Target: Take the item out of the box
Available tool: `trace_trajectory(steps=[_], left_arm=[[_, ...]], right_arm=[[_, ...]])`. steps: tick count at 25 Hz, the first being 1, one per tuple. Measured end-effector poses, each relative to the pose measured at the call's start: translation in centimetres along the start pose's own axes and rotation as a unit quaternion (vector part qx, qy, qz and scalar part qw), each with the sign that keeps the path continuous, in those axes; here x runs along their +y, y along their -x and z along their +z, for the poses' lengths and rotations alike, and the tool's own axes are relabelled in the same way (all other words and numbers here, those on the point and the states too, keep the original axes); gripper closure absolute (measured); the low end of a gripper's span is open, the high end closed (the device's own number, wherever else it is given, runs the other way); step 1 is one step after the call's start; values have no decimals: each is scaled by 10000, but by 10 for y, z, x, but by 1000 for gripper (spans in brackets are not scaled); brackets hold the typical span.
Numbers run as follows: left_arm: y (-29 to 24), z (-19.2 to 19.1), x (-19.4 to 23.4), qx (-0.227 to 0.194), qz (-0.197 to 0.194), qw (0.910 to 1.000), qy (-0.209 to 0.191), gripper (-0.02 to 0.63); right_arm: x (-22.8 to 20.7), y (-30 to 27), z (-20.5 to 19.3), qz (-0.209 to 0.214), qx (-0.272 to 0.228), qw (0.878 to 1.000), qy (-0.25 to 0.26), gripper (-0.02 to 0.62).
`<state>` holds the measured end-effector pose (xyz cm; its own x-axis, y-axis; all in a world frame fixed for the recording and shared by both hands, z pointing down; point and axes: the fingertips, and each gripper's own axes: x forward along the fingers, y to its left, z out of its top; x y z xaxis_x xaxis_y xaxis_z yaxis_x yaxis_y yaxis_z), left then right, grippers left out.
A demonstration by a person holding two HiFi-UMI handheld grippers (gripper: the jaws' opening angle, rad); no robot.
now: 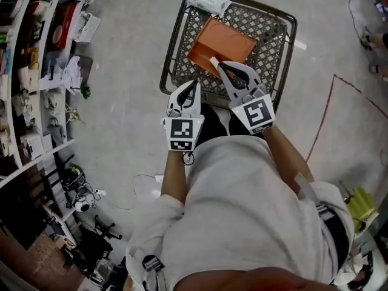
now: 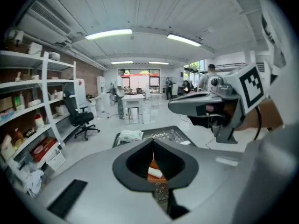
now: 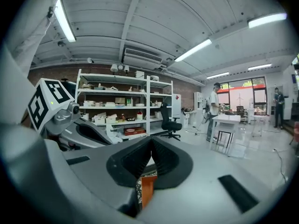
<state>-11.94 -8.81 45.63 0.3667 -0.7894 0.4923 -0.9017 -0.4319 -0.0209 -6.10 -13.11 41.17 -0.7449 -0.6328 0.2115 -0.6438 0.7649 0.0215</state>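
1. Both tongs are clenched on nothing. The left tongs (image 1: 193,91) and the right tongs (image 1: 224,70) each show their jaw tips pressed together, with only the box visible through the gap behind them.
2. The small white item (image 1: 213,62) lies on the upward face of the orange box (image 1: 225,41), not yet taken out. It sits right at the tip of the right tongs; I cannot tell whether they touch.
3. The box lies flat in the wire-mesh basket (image 1: 273,35), which probably keeps its top open to a reach from above. A white packet (image 1: 209,2) rests at the basket's far rim.
4. The left forearm (image 1: 174,174) and right forearm (image 1: 288,156) extend forward and down, side by side. The right tongs are farther ahead, so they are likely the ones meant to pick.
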Motion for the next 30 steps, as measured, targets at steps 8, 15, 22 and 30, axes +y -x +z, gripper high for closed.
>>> trace_trajectory(steps=[8, 15, 22, 30], left_arm=[[-53, -6, -6, 400, -1299, 9859, -973, 595], [-88, -12, -12, 747, -2256, 9610, -1413, 595], [-115, -30, -23, 1041, -2994, 9296, -1882, 595], [-137, -61, -27, 1509, -3630, 8898, -2317, 595]], right_arm=[[-31, -3, -26, -921, 341, 9946, -348, 591], [-44, 4, -55, -1700, 626, 9811, -685, 591], [-43, 23, -81, -2438, 870, 9591, -1147, 591], [-37, 45, -106, -3077, 1116, 9318, -1567, 591]])
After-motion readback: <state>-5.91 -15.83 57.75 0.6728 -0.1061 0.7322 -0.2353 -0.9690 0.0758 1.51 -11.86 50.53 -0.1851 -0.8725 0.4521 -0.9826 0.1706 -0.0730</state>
